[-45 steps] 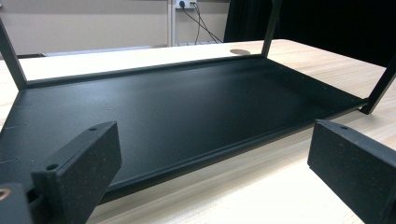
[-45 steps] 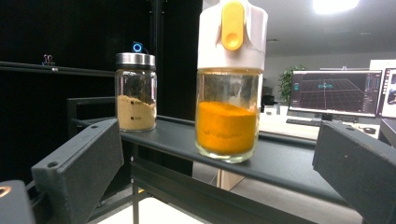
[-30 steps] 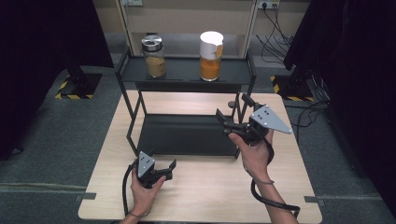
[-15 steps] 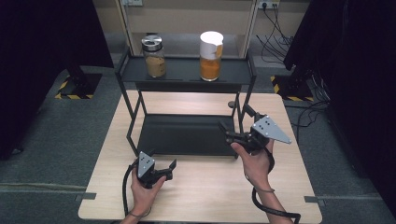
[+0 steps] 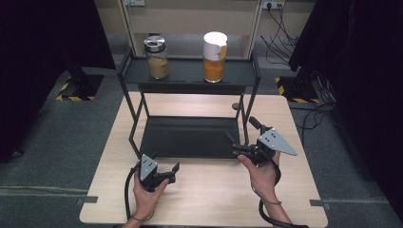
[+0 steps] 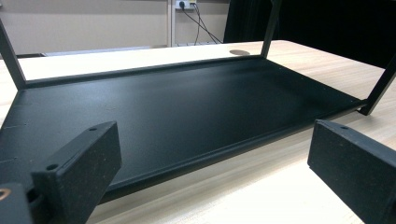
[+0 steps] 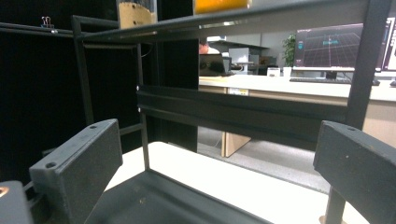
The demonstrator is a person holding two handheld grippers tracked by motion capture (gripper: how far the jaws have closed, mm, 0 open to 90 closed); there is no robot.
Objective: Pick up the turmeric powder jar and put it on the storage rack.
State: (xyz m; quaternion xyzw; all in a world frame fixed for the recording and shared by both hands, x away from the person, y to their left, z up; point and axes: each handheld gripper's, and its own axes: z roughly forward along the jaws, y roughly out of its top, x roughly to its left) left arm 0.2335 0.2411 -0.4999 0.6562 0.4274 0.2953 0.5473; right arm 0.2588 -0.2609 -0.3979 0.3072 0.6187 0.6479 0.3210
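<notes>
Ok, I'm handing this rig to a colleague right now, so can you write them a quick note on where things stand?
Left hand-held gripper: open, holding nothing, low over the table just in front of the rack's lower shelf.
Right hand-held gripper: open, holding nothing, at the rack's front right corner, aimed under the top shelf.
Things: steel-lidded jar and white-lidded jar of orange powder both stand on the top shelf, untouched.
Done: nothing picked up yet.
Left: probably reach up for a jar; the white-lidded one is nearer the right gripper.

Lab or office, black curtains [image 5: 45,61], desk monitors [image 7: 329,46], floor cables [image 5: 285,28]
</notes>
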